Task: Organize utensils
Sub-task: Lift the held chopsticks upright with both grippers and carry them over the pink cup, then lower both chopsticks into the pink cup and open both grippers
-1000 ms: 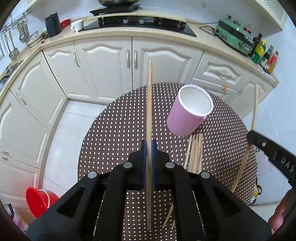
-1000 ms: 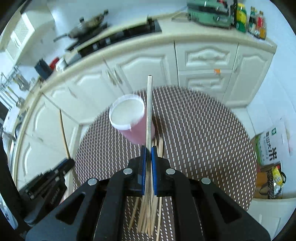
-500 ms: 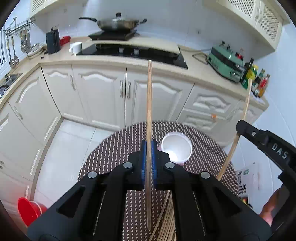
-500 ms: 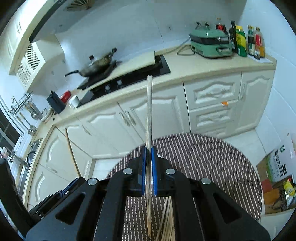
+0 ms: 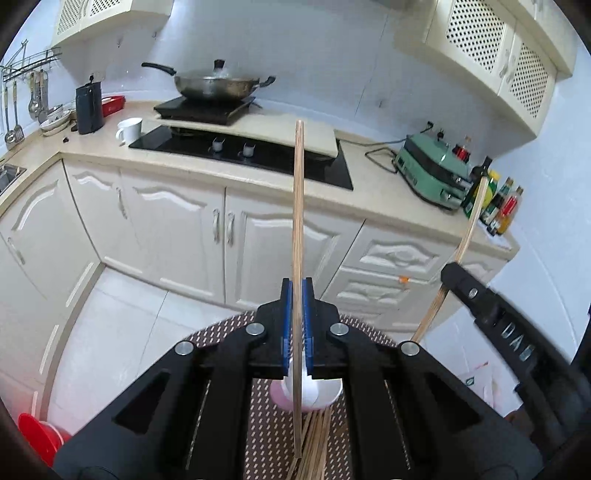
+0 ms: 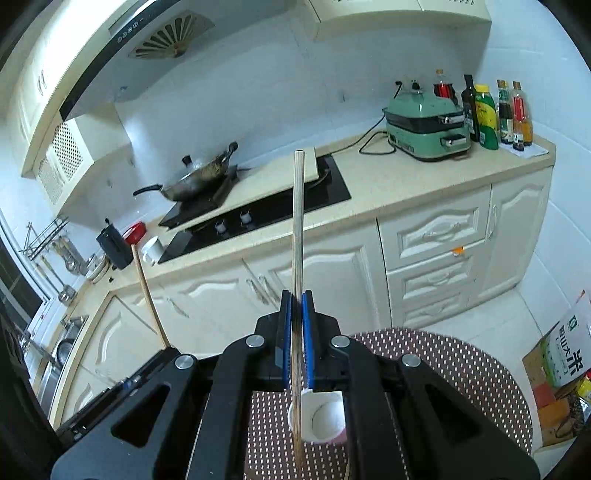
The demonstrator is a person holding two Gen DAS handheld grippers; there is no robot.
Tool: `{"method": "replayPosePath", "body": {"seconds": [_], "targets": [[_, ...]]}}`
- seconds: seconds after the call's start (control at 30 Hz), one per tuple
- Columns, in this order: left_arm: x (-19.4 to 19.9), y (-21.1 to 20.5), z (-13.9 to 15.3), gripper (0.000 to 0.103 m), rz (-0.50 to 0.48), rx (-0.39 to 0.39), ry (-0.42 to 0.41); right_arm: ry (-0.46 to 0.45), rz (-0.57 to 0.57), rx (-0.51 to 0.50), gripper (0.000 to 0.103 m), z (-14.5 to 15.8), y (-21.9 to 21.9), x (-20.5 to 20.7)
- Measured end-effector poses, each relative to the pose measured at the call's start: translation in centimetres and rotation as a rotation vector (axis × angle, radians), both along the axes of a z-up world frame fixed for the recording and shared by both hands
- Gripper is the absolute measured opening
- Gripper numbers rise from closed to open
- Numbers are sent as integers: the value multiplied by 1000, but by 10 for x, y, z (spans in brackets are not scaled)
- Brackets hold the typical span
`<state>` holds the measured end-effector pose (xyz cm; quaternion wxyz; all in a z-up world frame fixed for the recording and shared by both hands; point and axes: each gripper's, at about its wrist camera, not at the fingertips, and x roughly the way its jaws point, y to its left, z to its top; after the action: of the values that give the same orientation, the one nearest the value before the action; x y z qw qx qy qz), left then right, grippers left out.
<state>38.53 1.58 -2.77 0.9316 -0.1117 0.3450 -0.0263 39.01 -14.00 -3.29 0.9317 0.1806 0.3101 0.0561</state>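
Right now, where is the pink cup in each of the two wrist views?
Left wrist view: the pink cup sits low at centre, mostly hidden behind the left gripper, on the dotted mat.
Right wrist view: it sits low at centre, just right of the chopstick held by the right gripper; its white inside shows.
Shared landmark: the green appliance on the counter.

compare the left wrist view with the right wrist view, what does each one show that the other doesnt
Only the left wrist view shows the pile of loose wooden chopsticks on the table and the red plastic basin on the floor. Only the right wrist view shows the printed rice bag and the range hood. Both show the pink paper cup on the brown dotted round table, the lidded wok, and each gripper shut on one wooden chopstick.
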Motion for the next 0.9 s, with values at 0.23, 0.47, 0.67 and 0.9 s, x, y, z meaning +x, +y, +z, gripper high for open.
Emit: {"method": "replayPosePath", "body": {"seconds": [0.23,0.47,0.67,0.9], "targets": [[34,-10,2,6,-30,-51,-15,-28,-45,-10,5,-4,-6,26],[59,-16,-31,6,-38,-58,25,3,-53,-2,5,-33,-9,47],[71,-14,-65,6,-27,-51,67,41,-40,-24,5,-62,-3,55],[74,-6,-108,6,-12,-76,140,113,-3,-46,5,-101,3,52]]}}
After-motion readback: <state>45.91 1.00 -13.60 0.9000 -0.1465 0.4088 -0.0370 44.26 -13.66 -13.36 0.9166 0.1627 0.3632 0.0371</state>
